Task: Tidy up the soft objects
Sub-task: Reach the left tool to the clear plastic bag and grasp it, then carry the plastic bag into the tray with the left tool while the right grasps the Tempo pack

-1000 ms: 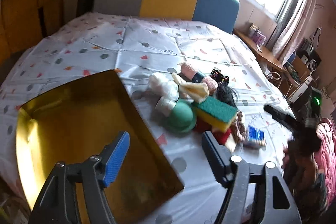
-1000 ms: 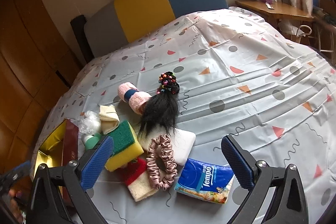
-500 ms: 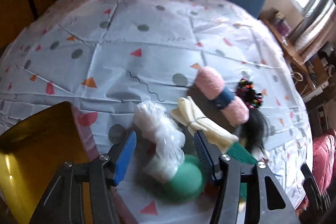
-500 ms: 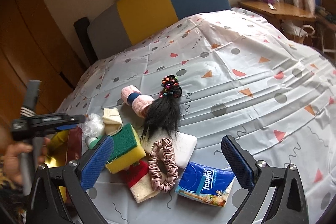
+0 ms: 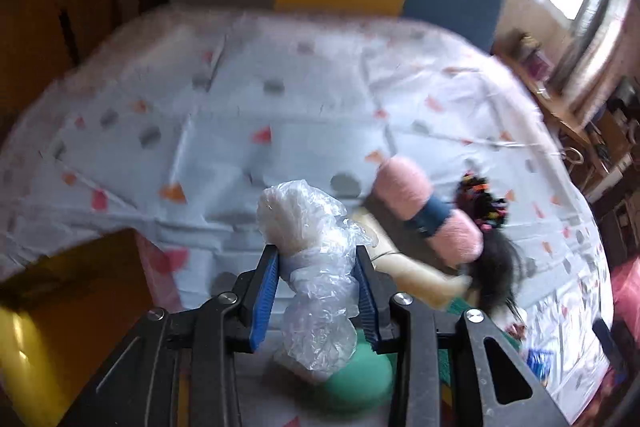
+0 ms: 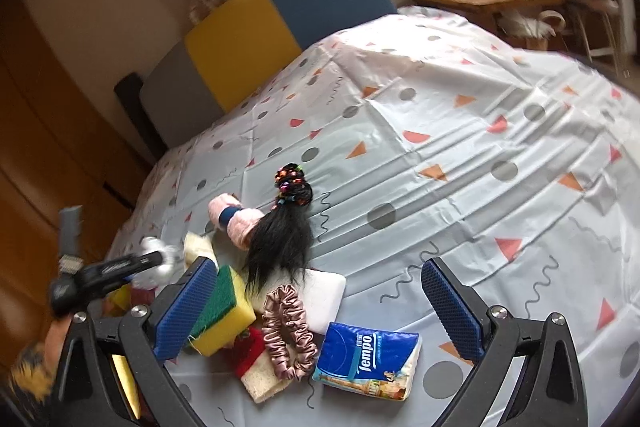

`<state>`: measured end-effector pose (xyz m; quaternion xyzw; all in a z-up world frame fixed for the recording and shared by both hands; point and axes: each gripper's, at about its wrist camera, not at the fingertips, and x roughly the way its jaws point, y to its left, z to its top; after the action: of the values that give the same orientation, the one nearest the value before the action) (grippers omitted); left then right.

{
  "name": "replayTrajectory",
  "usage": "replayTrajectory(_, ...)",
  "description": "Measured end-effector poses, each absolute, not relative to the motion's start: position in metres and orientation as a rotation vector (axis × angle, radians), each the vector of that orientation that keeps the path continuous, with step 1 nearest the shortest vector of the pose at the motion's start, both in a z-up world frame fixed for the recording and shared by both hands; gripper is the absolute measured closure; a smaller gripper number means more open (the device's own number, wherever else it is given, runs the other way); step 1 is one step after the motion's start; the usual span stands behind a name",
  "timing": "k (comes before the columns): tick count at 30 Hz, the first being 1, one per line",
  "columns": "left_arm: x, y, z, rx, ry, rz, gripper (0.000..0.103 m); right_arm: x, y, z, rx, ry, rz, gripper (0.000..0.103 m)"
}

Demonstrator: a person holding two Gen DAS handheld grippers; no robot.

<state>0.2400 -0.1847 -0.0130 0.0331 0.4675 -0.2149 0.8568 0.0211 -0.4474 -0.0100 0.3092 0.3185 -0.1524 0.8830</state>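
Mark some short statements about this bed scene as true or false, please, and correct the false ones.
1. The left claw has a crinkly plastic-wrapped white bundle between its pads. True; its jaws have just been closing on it.
2. The right claw grips the blue tissue pack. False: its jaws stand wide open above the pack and hold nothing.
3. The pink scrunchie lies beside the tissue pack. True.
4. The pink yarn roll has a red band. False: the band is dark blue.
5. The sponge has a green top on yellow foam. True.
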Motion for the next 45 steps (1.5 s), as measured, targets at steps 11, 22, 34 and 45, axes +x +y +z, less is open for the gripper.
replayTrajectory(11, 0.088, -0.182, 0.017, 0.231, 0.878, -0.863, 0.067, 0.041, -0.441, -0.043, 0.611, 0.929, -0.280, 0.000)
replayTrajectory(22, 0.012, -0.174, -0.063, 0.281, 1.013, -0.898, 0.067, 0.055, -0.415, -0.080, 0.405, 1.145, -0.295, 0.000)
replayTrajectory(34, 0.017, -0.164, -0.084, 0.185, 1.029, -0.885, 0.062, 0.052, -0.412, -0.098, 0.290, 1.232, -0.358, 0.019)
replayTrajectory(45, 0.009, -0.141, -0.040, 0.095, 0.909, -0.913, 0.068, 0.052, -0.426, -0.105, 0.305, 1.215, -0.496, 0.019)
